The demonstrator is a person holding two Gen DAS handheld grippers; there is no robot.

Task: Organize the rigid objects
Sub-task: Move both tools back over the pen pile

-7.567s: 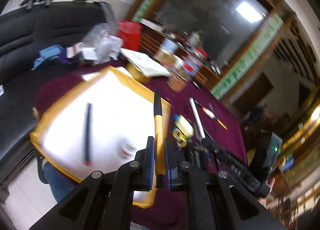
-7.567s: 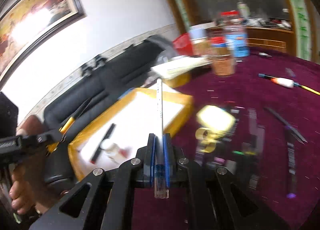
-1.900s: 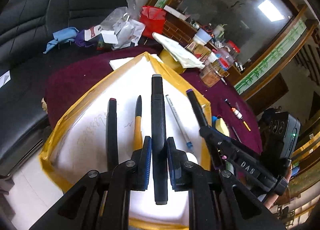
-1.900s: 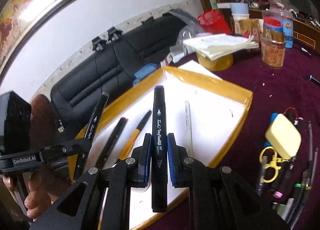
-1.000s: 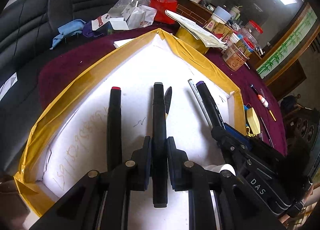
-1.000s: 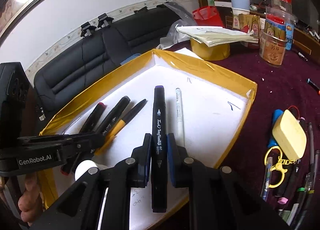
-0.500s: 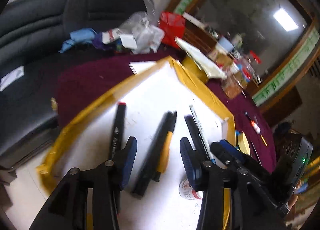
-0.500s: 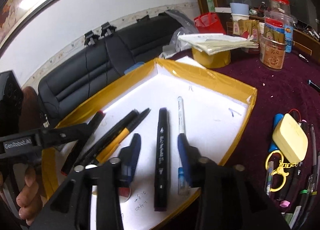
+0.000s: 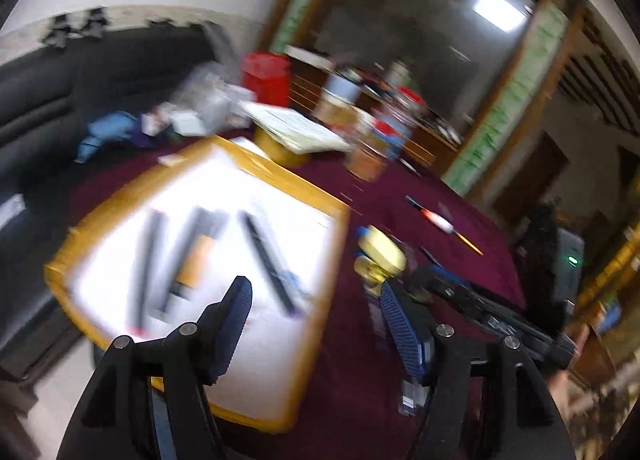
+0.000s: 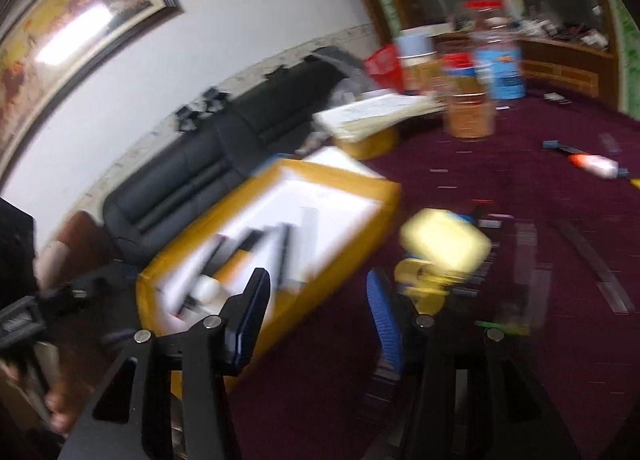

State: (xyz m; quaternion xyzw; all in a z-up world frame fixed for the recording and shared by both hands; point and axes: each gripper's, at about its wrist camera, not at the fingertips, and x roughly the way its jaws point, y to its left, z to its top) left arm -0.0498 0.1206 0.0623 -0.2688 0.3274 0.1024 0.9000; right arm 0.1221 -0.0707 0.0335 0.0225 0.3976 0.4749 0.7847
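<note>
Both my hand-held grippers, left (image 9: 316,298) and right (image 10: 318,288), are opening with nothing between their blue pads. The dark markers (image 9: 264,260) lie in the yellow-rimmed white tray (image 9: 280,176) on the maroon table (image 9: 440,196).

A white wall (image 10: 248,32) runs behind a black sofa (image 10: 224,164), with a pale worn band where the two meet. A framed picture (image 10: 76,28) in yellows and reds hangs on that wall, a bright streak of light reflected in its glass. A table (image 10: 520,188) under a dark red cloth fills the near ground. Past it stands a low wooden cabinet (image 10: 560,72) with a cluttered top. Above the cabinet a large dark glass panel (image 9: 404,20) sits in a wooden frame (image 9: 516,72) edged with green patterned strips, and a ceiling light (image 9: 500,10) shows bright in it. The floor (image 9: 60,392) beside the table is pale. Both views are blurred.
</note>
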